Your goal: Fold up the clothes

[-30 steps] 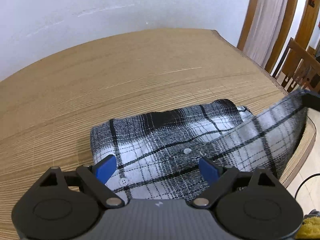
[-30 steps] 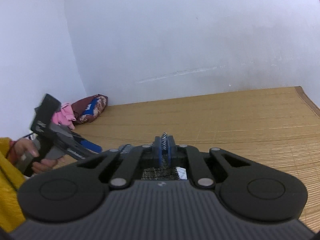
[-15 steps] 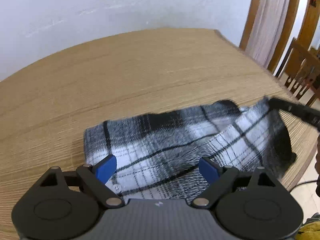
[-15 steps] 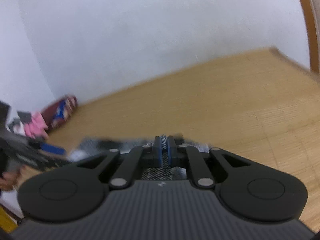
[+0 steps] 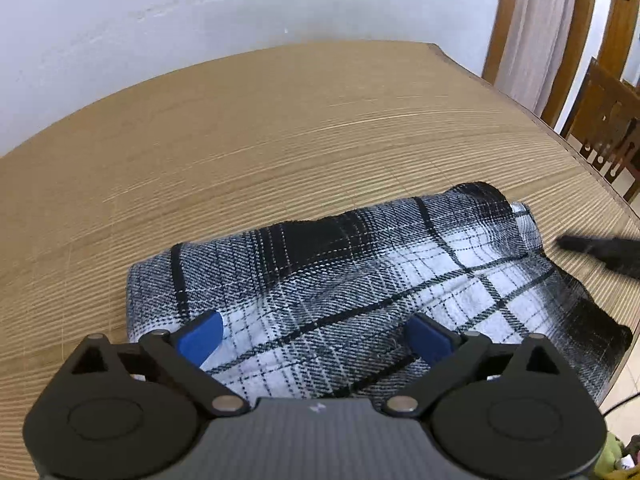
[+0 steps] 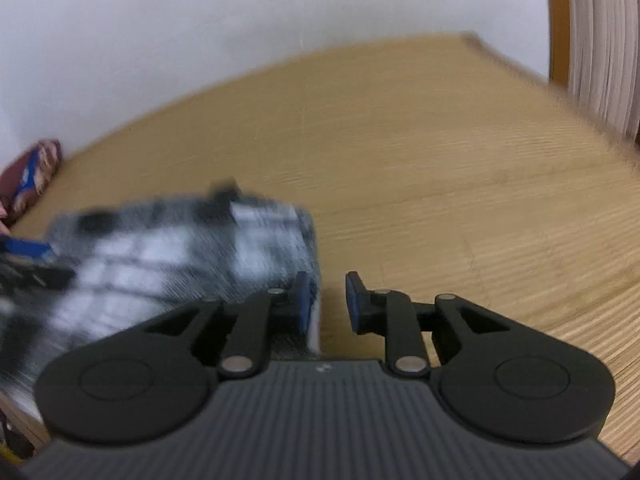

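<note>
Left claw (image 5: 316,338) is spread wide with its 2 blue pads hovering over the near part of the black-and-white plaid flannel shirt (image 5: 360,280), gripping nothing. Right claw (image 6: 326,306) is parted too, also empty, sitting right at the shirt's right edge.

The shirt lies in a layered bundle on the tan ribbed bamboo-mat worktop (image 5: 280,128), near its front edge, with 1 flap draped across the top and its right corner close to the rim. My guess is the thing to get right is flattening: press low and sweep outward so the top layer doesn't bunch or slide off the rim.

The left view is sharp and shows the weave and layers; the right view is blurry but catches a dark red patterned bundle (image 6: 30,176) far left against the wall.
</note>
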The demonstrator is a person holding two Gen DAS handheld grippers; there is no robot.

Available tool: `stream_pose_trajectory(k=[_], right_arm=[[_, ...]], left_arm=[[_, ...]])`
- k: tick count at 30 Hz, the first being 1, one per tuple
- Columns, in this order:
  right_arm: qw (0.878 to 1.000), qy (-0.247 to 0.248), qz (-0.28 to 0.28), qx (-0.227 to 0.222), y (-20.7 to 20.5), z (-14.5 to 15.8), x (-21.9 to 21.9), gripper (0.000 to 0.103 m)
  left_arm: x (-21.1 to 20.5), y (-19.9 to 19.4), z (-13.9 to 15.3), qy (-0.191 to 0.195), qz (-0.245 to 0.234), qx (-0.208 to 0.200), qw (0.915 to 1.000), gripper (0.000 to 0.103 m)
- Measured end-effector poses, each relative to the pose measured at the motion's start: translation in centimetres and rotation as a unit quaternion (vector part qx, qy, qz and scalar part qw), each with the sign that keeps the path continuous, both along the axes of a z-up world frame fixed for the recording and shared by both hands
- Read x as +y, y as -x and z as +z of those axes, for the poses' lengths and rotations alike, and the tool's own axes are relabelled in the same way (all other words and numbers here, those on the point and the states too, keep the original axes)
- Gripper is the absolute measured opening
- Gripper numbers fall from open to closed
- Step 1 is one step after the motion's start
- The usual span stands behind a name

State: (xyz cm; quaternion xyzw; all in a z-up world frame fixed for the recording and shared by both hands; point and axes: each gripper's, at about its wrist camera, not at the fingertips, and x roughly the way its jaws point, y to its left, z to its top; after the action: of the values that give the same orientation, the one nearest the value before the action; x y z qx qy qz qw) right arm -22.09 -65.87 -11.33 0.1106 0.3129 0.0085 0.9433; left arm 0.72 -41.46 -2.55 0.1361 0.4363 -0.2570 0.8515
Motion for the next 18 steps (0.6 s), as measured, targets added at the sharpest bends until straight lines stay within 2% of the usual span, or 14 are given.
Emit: stream_pose_trajectory(k=[3,5,6,7,8,11,14,16,18], right_arm=[[0.999,0.012,0.037,-0.03,0.1,2.3,1.5,0.027],[0.997,0.02,0.061,-0.05,0.2,3.9,2.5,0.035],[0.996,0.018,0.079,-0.045,-0.1,3.8,3.1,0.039],[0.995,0.014,0.099,-0.02,-0.9,2.6,3.8,0.044],[0.994,0.011,0.107,-0.001,-1.4,1.3,4.2,0.043],[0.994,-0.003,0.103,0.021,-2.0,-1.5,4.4,0.043],[0.997,-0.004,0.074,0.035,-1.6,0.1,4.1,0.044],[0.999,0.011,0.021,0.042,-0.8,0.9,3.9,0.051],[0.998,-0.005,-0.052,0.045,0.7,1.6,3.2,0.056]], left_arm=[[-0.1,0.0,-0.1,0.002,0.0,0.0,1.0,0.103],[-0.2,0.0,0.1,0.001,-0.002,-0.001,1.0,0.103],[-0.2,0.0,0.1,0.002,-0.003,0.001,1.0,0.103],[-0.2,-0.1,0.1,0.003,-0.003,0.003,1.0,0.103],[-0.1,-0.2,0.2,0.004,-0.007,0.007,0.9999,0.103],[0.5,0.2,1.2,-0.003,-0.012,0.01,0.9999,0.1],[2.7,0.8,2.5,0.01,-0.015,0.016,0.9997,0.099],[4.5,0.9,3.2,0.013,-0.015,0.007,0.9998,0.099],[6.3,0.2,4.0,0.03,-0.03,0.007,0.9991,0.099]])
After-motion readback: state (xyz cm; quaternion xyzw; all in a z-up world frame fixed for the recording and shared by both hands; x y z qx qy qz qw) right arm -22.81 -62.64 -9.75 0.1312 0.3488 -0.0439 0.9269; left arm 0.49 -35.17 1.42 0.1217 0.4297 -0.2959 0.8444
